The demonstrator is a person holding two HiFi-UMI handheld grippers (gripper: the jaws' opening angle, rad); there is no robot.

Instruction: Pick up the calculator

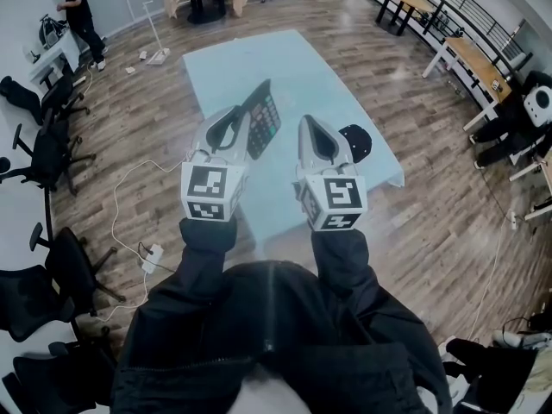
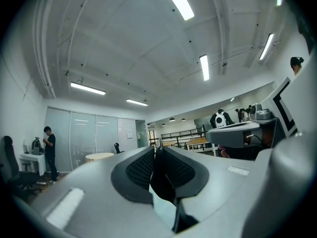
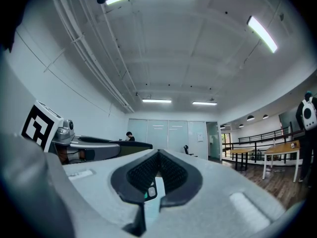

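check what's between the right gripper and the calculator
Only a bare strip of the light blue table shows between the right gripper and the calculator, which is clamped in the left gripper. The head view shows this.

Left claw, right claw seemingly closed

Glossy wood floor, matt pale table, black plastic calculator

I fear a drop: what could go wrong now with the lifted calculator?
The left tool grips the calculator only by an edge, and it hangs tilted above the table, so it may pivot or slip out. The right tool is shut beside it, so it gives no support.
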